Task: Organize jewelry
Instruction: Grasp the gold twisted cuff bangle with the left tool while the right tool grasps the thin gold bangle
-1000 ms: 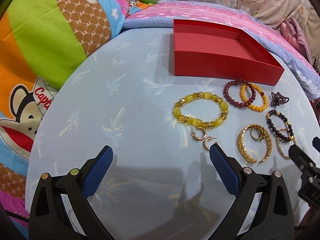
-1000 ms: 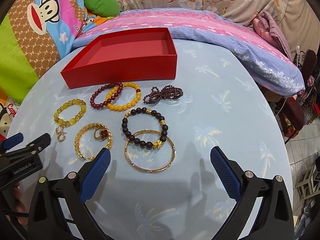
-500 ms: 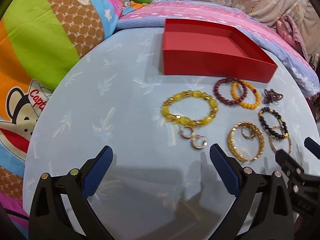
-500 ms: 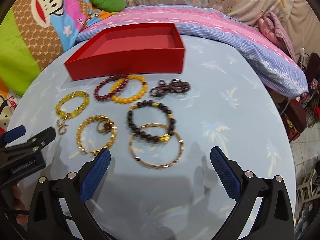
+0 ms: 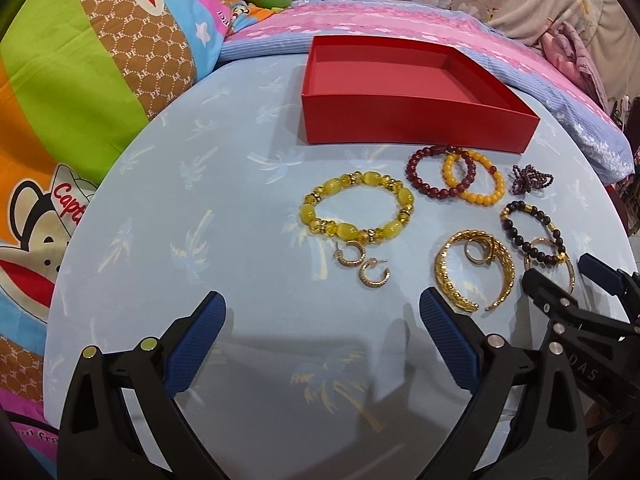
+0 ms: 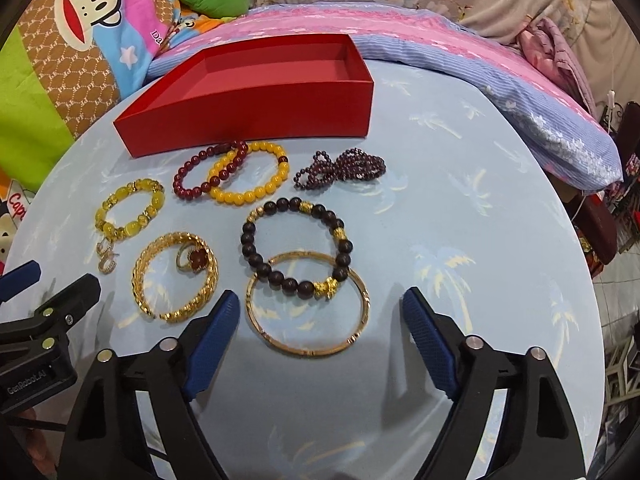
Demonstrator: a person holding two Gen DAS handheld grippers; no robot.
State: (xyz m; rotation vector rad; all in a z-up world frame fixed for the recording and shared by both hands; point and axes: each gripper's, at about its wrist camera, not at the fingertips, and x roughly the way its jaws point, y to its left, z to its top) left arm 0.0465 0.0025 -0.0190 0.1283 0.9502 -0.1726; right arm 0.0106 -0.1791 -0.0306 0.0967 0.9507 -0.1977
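Red box beyond both tongs sits empty; all jewelry lies on the bench ahead of it. Left tongs and right tongs gape apart, holding nothing; sorting appears unstarted.

My left gripper hangs wide apart — gold earrings at twelve o'clock, red box beyond.
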